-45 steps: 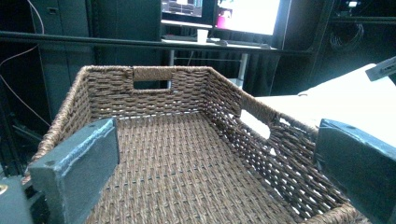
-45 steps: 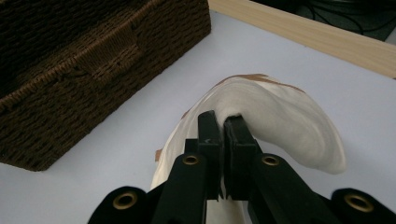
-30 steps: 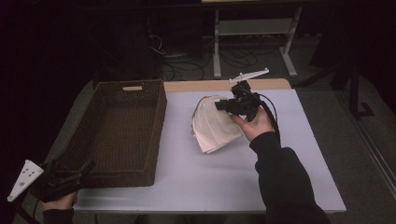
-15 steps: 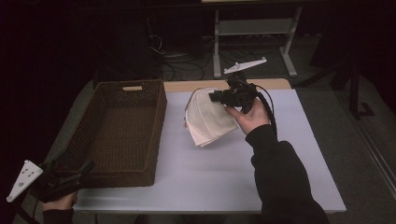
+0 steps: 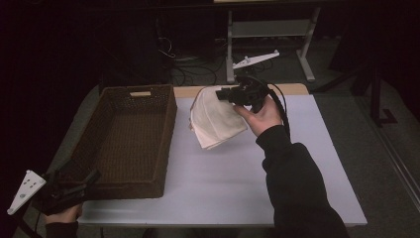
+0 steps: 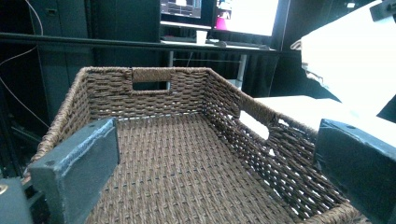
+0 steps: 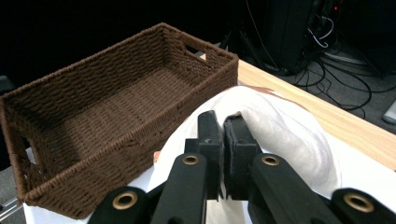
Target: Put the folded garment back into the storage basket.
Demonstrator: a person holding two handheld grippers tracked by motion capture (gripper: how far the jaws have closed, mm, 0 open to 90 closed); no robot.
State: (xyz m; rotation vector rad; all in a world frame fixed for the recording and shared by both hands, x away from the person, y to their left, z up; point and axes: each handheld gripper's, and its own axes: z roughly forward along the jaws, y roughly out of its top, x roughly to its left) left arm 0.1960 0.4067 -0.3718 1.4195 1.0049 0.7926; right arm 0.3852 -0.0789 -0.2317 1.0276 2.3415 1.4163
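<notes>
White cloth [image 5: 216,119] and wicker basket [image 5: 130,136] bear no readable writing.

I see a white table [image 5: 198,188] with a wooden strip [image 5: 297,89] along its far edge. Behind it stands a grey metal frame [image 5: 270,29], with dark cables [image 5: 183,69] on the floor. Farther back, bright monitors [image 6: 243,14] and a paper cup [image 6: 201,36] are on a desk.

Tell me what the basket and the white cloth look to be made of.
Basket: woven brown fibre, likely wicker or twisted paper cord, matte; the plaited strands show clearly. Cloth: soft off-white fabric, perhaps cotton, matte; it folds and drapes limply from the right gripper.
</notes>
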